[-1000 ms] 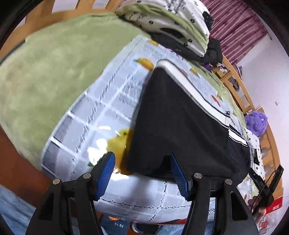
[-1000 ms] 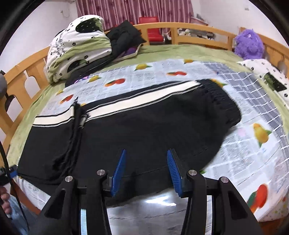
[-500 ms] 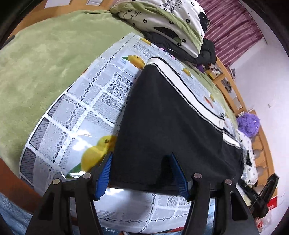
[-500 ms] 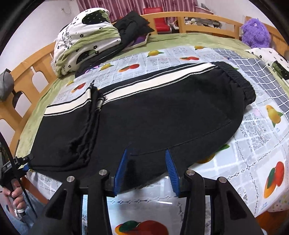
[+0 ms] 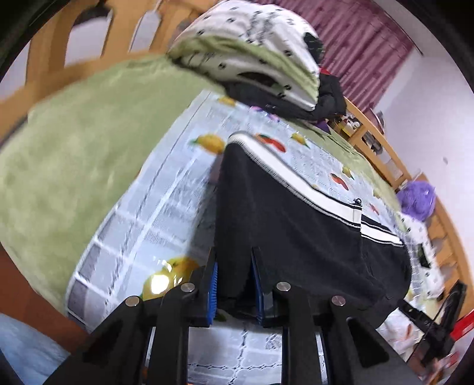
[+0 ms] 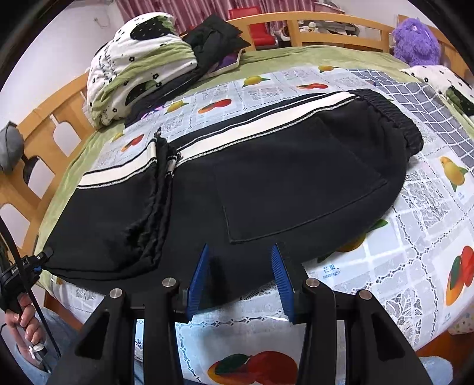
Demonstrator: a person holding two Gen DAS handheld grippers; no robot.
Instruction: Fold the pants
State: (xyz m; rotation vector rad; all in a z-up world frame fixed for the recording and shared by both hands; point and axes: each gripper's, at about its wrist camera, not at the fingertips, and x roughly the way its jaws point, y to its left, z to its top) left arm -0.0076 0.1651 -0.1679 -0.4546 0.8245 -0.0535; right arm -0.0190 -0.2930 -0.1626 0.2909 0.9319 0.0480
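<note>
Black pants (image 6: pixel 281 183) with white side stripes lie spread across the fruit-print cloth (image 6: pixel 414 237) on the bed, with the waistband at the right and a folded-over leg at the left. They also show in the left wrist view (image 5: pixel 296 225). My left gripper (image 5: pixel 234 272) is shut on the near corner of the leg end. My right gripper (image 6: pixel 240 266) is open, its blue pads either side of the pants' near edge, below the back pocket.
A folded floral quilt (image 6: pixel 139 71) and dark clothes (image 6: pixel 213 38) lie at the bed's far side. A purple plush toy (image 6: pixel 414 38) sits at the far right by the wooden bed rail (image 6: pixel 326 23). Green blanket (image 5: pixel 74 154) covers the left.
My left gripper has closed on the leg-end corner of the pants. My right gripper has moved a little forward over the near edge and stays open.
</note>
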